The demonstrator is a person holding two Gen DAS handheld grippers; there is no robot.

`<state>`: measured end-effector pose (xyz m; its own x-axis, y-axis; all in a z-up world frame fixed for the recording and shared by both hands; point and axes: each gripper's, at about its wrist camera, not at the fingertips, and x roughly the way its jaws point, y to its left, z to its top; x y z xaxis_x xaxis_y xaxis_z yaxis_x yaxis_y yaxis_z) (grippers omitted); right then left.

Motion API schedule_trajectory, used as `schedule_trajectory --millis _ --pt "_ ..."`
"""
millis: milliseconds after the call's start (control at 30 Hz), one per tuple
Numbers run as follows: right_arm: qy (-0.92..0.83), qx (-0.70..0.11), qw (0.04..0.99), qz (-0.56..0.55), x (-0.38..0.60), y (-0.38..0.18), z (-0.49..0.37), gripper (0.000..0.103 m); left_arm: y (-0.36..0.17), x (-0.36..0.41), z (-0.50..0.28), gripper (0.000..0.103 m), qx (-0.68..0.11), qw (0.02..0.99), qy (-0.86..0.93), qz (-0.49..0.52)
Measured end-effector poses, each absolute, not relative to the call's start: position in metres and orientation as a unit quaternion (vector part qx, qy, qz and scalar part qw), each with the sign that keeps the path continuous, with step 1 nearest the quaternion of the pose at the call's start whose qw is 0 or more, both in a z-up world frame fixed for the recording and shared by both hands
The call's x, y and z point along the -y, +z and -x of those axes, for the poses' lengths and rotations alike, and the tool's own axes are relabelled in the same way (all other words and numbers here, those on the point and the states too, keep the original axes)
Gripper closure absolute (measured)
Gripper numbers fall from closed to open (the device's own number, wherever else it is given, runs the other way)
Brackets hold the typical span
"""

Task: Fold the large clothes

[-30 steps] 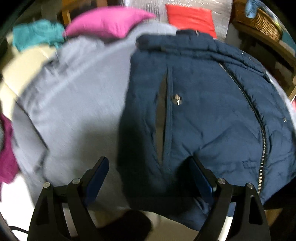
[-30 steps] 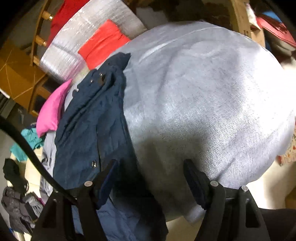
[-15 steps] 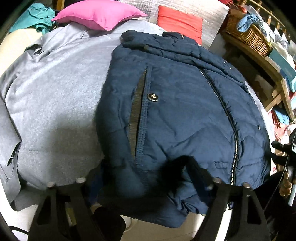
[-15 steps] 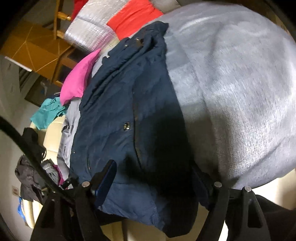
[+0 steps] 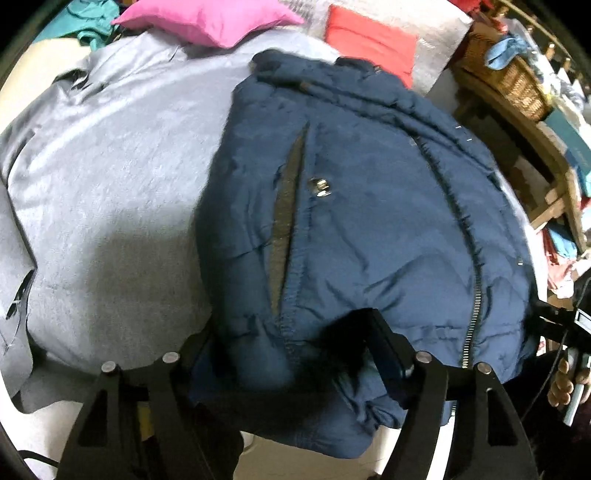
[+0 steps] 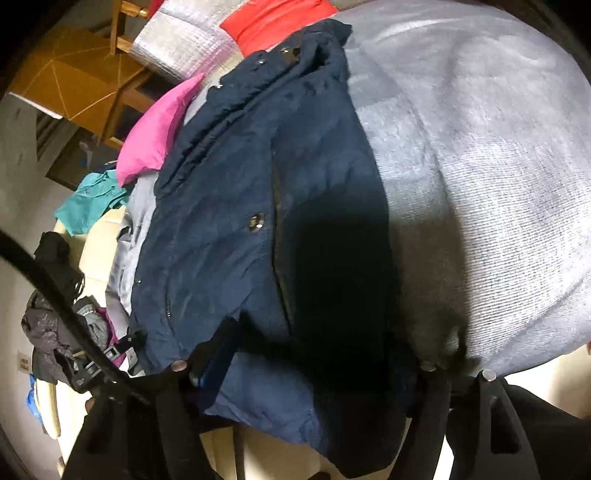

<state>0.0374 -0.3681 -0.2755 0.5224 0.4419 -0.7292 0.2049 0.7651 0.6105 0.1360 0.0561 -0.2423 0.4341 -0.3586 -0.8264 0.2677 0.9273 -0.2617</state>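
Note:
A navy padded jacket lies front-up, zip closed, on a grey cover, its hem toward me. My left gripper straddles the hem's left corner below the pocket slit. Its jaws are closing, and bunched fabric fills the gap against both pads. In the right wrist view the jacket runs up and to the left. My right gripper is closing on the hem's other corner, which fills its gap. Its right finger is lost in shadow at the edge of the grey cover.
A pink cushion and a red cushion lie beyond the collar. A wicker basket sits on wooden shelving to the right. A teal garment and a heap of dark clothes lie off the left side.
The left jaws have narrowed, and the hem, loose between them before, is now gathered. The right gripper has slid from the grey cover onto the jacket's corner and its jaws have narrowed.

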Motion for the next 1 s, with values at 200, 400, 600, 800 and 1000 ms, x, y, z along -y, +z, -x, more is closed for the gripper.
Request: schedule_trajectory --millis 200,400,600,800,1000 --pt "0.116 -0.463 0.816 -0.326 0.355 -0.264 -0.038 0.039 -0.241 -0.055 -0.138 0.043 -0.500 0.843 -0.193 0.049" --pt "0.141 -0.447 0.809 -0.355 0.354 -0.265 -0.038 0.039 -0.238 -0.053 -0.133 0.036 -0.493 0.834 -0.234 0.081" --pt "0.119 -0.469 0.795 -0.366 0.355 -0.280 -0.045 0.042 -0.237 -0.059 -0.138 0.032 -0.491 0.818 -0.269 0.133" --pt "0.124 -0.471 0.800 -0.350 0.347 -0.278 -0.047 0.043 -0.241 -0.049 -0.140 0.033 -0.497 0.815 -0.272 0.121" --pt "0.121 -0.460 0.808 -0.348 0.339 -0.282 -0.053 0.024 -0.247 -0.041 -0.140 0.030 -0.498 0.823 -0.255 0.098"
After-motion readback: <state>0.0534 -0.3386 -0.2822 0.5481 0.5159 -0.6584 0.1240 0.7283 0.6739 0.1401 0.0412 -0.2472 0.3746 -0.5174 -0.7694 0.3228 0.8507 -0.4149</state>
